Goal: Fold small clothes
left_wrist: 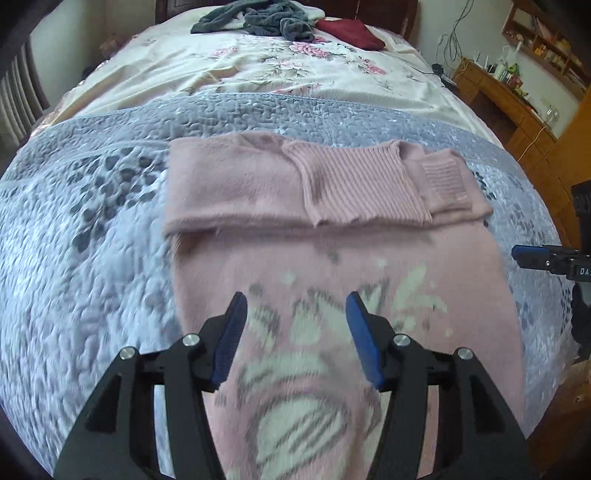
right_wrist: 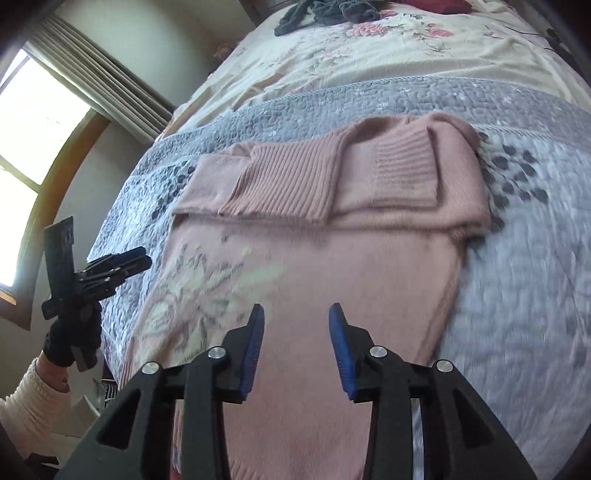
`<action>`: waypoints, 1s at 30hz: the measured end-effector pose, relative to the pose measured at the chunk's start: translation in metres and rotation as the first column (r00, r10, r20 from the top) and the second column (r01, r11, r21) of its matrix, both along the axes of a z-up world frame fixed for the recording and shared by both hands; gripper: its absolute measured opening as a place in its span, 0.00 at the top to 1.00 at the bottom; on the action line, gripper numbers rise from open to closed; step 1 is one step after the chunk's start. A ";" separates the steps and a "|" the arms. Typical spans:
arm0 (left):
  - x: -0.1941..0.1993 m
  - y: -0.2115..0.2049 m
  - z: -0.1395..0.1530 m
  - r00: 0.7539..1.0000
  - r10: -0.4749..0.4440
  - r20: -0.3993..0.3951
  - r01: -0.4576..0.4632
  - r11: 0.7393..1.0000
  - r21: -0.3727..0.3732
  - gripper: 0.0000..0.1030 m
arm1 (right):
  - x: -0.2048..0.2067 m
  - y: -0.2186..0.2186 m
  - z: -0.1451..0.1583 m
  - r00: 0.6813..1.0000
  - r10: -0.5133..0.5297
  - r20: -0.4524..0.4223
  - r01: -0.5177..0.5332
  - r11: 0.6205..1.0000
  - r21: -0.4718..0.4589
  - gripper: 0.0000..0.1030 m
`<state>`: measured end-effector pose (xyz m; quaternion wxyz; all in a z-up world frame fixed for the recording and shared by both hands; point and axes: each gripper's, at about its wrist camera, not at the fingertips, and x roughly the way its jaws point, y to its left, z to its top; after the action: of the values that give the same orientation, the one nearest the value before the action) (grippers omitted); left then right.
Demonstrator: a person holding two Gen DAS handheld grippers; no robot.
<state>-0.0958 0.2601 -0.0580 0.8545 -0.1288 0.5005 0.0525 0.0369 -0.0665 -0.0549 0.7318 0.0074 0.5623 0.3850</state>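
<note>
Pink sweater (left_wrist: pixel 332 236) spread flat on the grey quilted bedspread (left_wrist: pixel 92 258), hem end near, far end folded back toward the near side, with ribbed cuff (left_wrist: pixel 445 177) and ribbed sleeve band (left_wrist: pixel 351 184) lying on top of the fold. White and grey knitted pattern (left_wrist: pixel 306 332) across the near part of the front. Left gripper (left_wrist: pixel 295 299) above that pattern, blue pads (left_wrist: pixel 231 336) spread wide, nothing between them. Right gripper (right_wrist: pixel 296 312) above the plain pink part near the hem, likewise parted with an empty gap, not touching the cloth as far as can be told. Off the left edge of the bed, a dark-gloved hand (right_wrist: pixel 72 339) with a cream sleeve (right_wrist: pixel 33 402). Farther off, floral cream sheet (left_wrist: pixel 258 77), with a heap of dark grey clothes (left_wrist: pixel 258 18) and a dark red garment (left_wrist: pixel 351 31) at the far end. Wooden desk (left_wrist: pixel 506 96) at the right, curtained window (right_wrist: pixel 44 122) at the left.
</note>
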 end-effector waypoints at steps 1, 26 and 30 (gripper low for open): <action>-0.023 -0.001 0.001 1.000 0.011 -0.002 -0.011 1.000 0.008 0.46 | -0.020 -0.013 0.002 1.000 -0.008 0.007 0.008 1.000 -0.004 0.62; -0.250 -0.003 -0.062 0.966 0.183 -0.184 -0.231 0.932 -0.281 0.35 | -0.195 -0.130 -0.070 0.923 -0.278 -0.266 0.272 0.960 -0.060 0.51; -0.240 -0.007 -0.067 0.964 0.179 -0.198 -0.234 0.925 -0.298 0.35 | -0.190 -0.139 -0.079 0.914 -0.265 -0.308 0.272 0.962 -0.020 0.51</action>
<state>-0.3357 0.2533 -0.1254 0.7669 -0.3126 0.5559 0.0715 -0.1528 -0.2052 -0.1336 0.6809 0.1531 0.6585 0.2816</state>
